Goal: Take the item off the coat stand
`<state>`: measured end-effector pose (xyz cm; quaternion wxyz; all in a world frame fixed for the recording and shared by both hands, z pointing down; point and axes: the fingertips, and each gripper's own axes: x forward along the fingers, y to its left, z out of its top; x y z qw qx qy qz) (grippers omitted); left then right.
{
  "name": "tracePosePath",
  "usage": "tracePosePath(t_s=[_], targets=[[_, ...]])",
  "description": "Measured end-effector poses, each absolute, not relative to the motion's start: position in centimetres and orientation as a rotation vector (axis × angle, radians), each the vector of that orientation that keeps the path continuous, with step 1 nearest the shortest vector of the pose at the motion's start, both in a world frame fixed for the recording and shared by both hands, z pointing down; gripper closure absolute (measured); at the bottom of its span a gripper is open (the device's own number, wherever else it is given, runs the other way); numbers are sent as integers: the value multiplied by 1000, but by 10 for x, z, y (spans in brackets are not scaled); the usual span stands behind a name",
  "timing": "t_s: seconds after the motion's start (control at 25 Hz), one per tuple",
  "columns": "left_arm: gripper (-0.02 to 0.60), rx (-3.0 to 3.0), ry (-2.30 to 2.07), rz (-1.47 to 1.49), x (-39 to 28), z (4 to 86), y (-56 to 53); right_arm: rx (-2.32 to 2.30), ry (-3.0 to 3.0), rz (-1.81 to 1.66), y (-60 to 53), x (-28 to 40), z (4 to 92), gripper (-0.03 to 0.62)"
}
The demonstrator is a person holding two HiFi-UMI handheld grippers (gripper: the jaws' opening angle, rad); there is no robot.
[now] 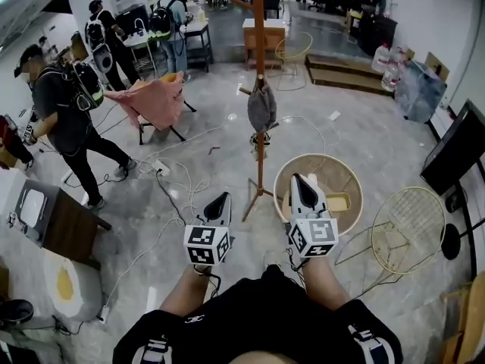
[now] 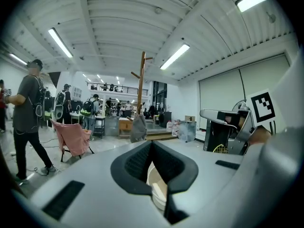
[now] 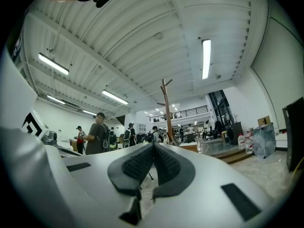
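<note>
The wooden coat stand [image 1: 259,44] rises from the stone floor straight ahead of me. A grey cloth item [image 1: 261,106] hangs on it about halfway up. My left gripper [image 1: 220,198] is low and just left of the stand's feet, shut and empty. My right gripper [image 1: 301,179] is to the right of the feet, over a round basket, also shut with nothing in it. Both are well short of the grey item. The left gripper view shows the stand [image 2: 141,80] and the item [image 2: 138,128] far beyond the closed jaws. In the right gripper view the stand [image 3: 166,109] is distant.
A round wicker basket [image 1: 353,182] sits right of the stand, and a yellow wire chair [image 1: 409,230] farther right. Cables [image 1: 173,179] trail across the floor at left. A person [image 1: 67,120] walks by at left near a pink draped chair [image 1: 155,101]. A dark screen [image 1: 457,152] leans at right.
</note>
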<state>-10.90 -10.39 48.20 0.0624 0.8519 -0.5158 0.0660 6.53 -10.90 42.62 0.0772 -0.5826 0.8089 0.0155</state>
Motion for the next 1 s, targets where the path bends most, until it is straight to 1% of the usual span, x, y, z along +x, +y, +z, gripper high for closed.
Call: tracePosePath(t_s=[0.16,0.36,0.6,0.72,1.0], targets=[[569,2586,-1616,166,-88,455,-173,-1702,2442,73,-182,83,405,579],[569,2564,-1651,157,-60,444,-256,-1641,2483,80,-266,102,394,579],[569,2531,-1688,137,-39,435,-324,-1595,2527,84,-342,119,384,579],[569,2505,-1691,144,-40,442,-348,-1587,2532,76,-372,120,384,579],[569,2490,-1678,151,-61,446,-398,-1584,2561,80,-419,95,385,579]])
